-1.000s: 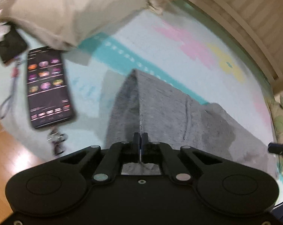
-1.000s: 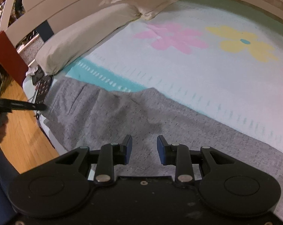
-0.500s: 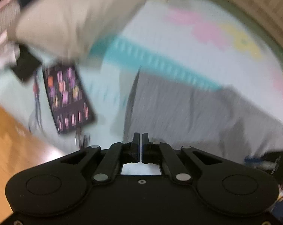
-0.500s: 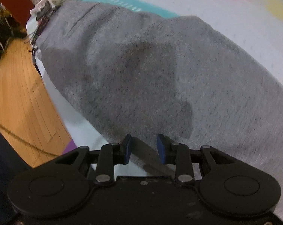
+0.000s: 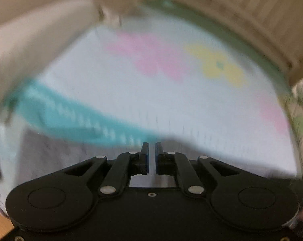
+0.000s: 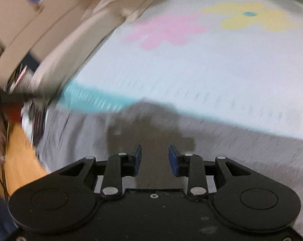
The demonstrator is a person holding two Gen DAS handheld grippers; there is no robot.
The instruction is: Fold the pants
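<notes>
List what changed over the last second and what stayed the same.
The left gripper let go of the gray pants: its jaws, shut on a raised fold a second ago, now stand slightly apart with nothing between them. The pants lie flat on the flowered blanket. The right gripper stayed open and empty.

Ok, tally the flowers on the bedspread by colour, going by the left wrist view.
Pink flowers: 2, counting the partial one at the right
Yellow flowers: 1
Total: 3
</notes>
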